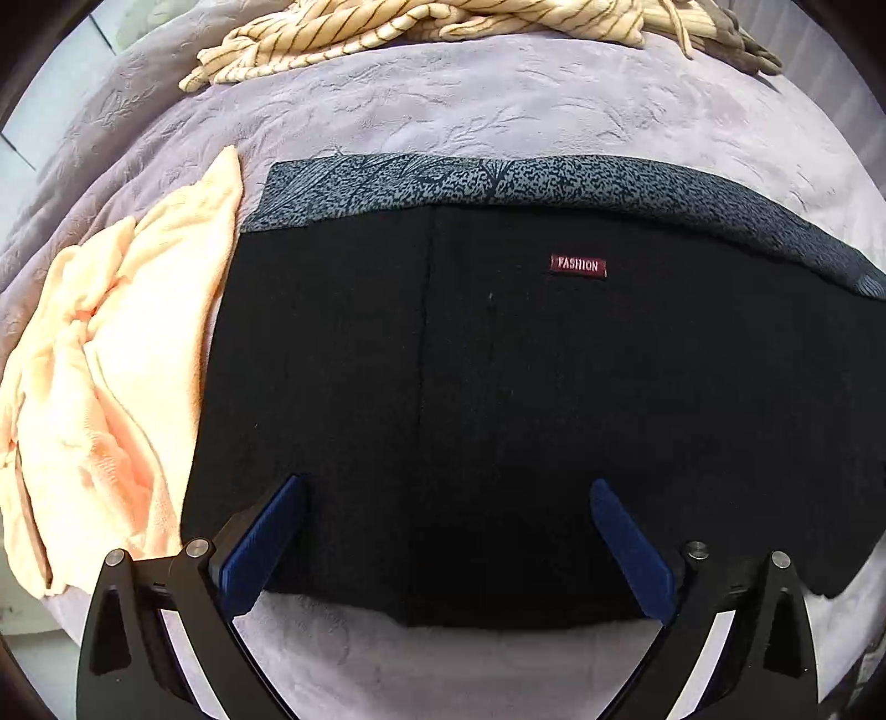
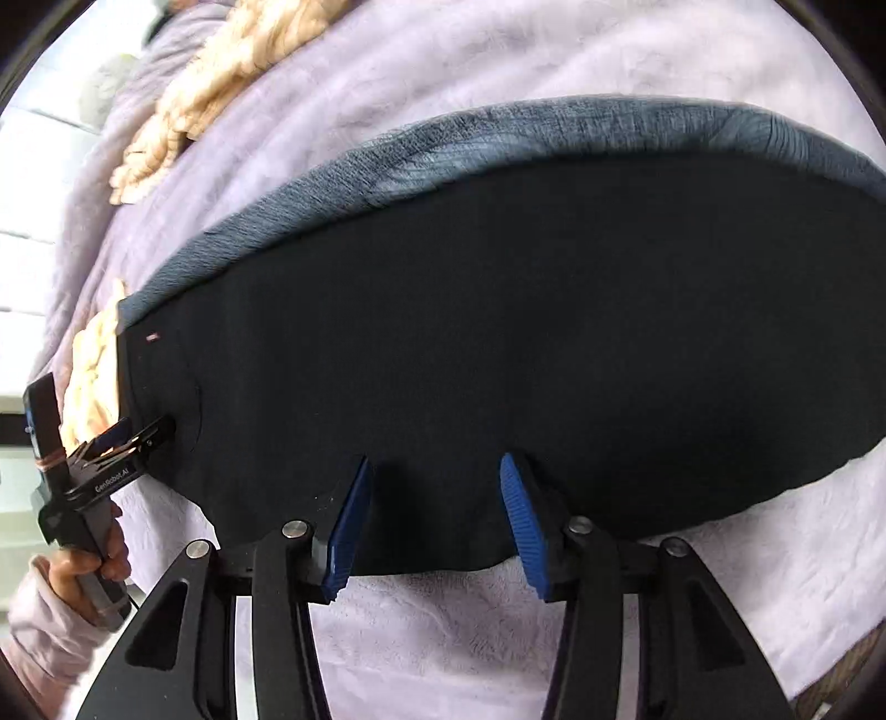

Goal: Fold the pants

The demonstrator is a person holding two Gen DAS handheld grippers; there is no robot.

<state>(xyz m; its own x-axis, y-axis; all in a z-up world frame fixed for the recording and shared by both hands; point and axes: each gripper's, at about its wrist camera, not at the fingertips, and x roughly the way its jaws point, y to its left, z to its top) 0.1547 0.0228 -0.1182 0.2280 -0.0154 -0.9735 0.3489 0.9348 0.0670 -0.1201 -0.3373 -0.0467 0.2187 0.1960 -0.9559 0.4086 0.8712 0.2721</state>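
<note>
Peach terry cloth, a crumpled towel (image 1: pixel 105 354), is lying at the far left of your left wrist view, its edge touching the side of the folded black pants (image 1: pixel 498 399). Those pants are lying flat on the lilac embossed bedspread (image 1: pixel 498 105), with a grey-blue speckled layer (image 1: pixel 498 180) showing along their far edge and a small dark red label reading FASHION (image 1: pixel 578 266) facing up right of the centre seam. Beyond them, at the top of the view, a cream striped garment (image 1: pixel 387 33) is sitting bunched on the bed.

Your left claw (image 1: pixel 448 487) is pointing steeply down over the near edge of the pants with its blue pads (image 1: pixel 260 548) spread wide apart; black cloth is lying under them, and whether the tips are touching it you cannot tell from here.

In the right wrist view your left hand (image 2: pixel 83 576), in a pale lilac sleeve, is gripping the handle of that tool at the left edge of the pants.

Further right, your right claw (image 2: pixel 432 465) is hanging over the near hem of the same pants (image 2: pixel 498 332), its ribbed blue pads (image 2: pixel 523 520) parted and pinching nothing. Bare bedspread is showing below the hem.
</note>
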